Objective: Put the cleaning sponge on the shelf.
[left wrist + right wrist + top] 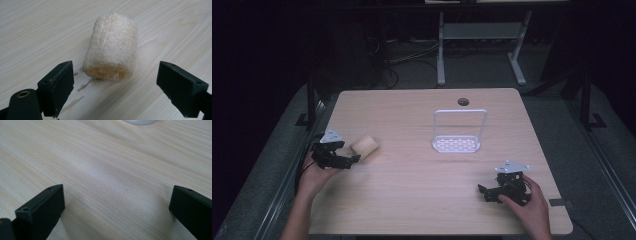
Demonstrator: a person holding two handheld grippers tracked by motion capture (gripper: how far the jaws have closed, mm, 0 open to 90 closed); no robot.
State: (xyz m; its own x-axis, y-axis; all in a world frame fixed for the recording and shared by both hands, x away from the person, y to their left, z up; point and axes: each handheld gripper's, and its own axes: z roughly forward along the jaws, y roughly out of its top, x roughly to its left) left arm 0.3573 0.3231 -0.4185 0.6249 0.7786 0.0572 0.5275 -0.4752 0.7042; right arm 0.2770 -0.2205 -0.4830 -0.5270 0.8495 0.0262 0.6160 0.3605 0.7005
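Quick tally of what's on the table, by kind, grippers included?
Loofah roll: 1
White rack: 1
Grippers: 2, left gripper and right gripper, both open
Total: 4

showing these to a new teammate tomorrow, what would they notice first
The eye lands first on the pale loofah roll lying on the wooden table near its left side, just ahead of the left claw, whose jaws stand wide open. Next comes the white wire rack standing upright near the middle of the table. The right claw is held open over bare wood at the near right.
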